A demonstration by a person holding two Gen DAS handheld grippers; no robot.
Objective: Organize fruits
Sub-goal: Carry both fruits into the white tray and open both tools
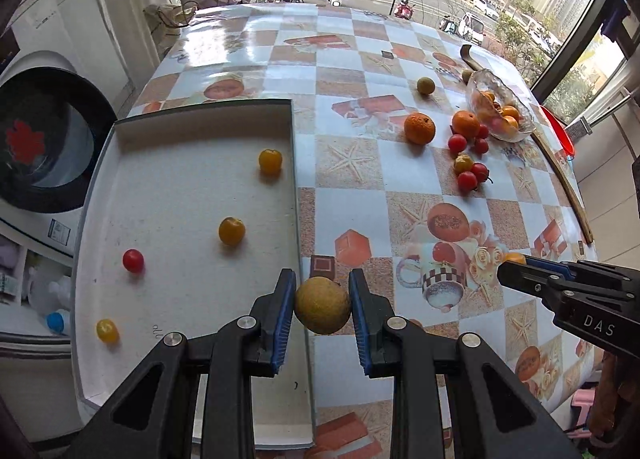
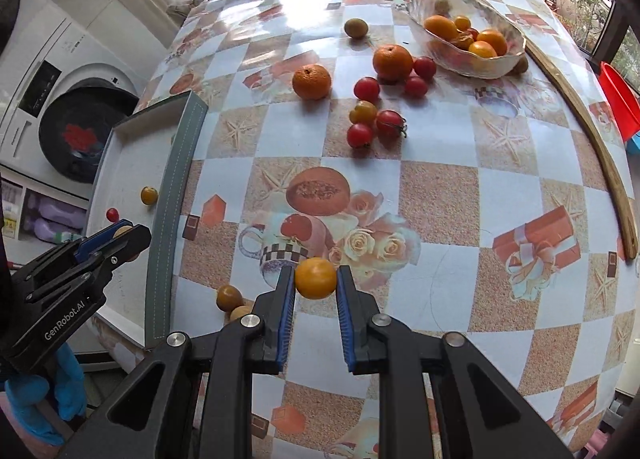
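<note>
Gripping a brown round fruit [image 1: 323,305] right over the tray's [image 1: 200,119] near wall, the left tongs [image 1: 322,309] sit nearer its white floor than the right tongs [image 2: 316,279], clamped on a yellow-orange fruit [image 2: 315,277] above the tabletop [image 2: 440,199]

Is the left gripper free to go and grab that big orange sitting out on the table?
Probably not yet. The left gripper is already shut on a tan round fruit, so its jaws are full. The path over the table to the orange looks open otherwise.
</note>
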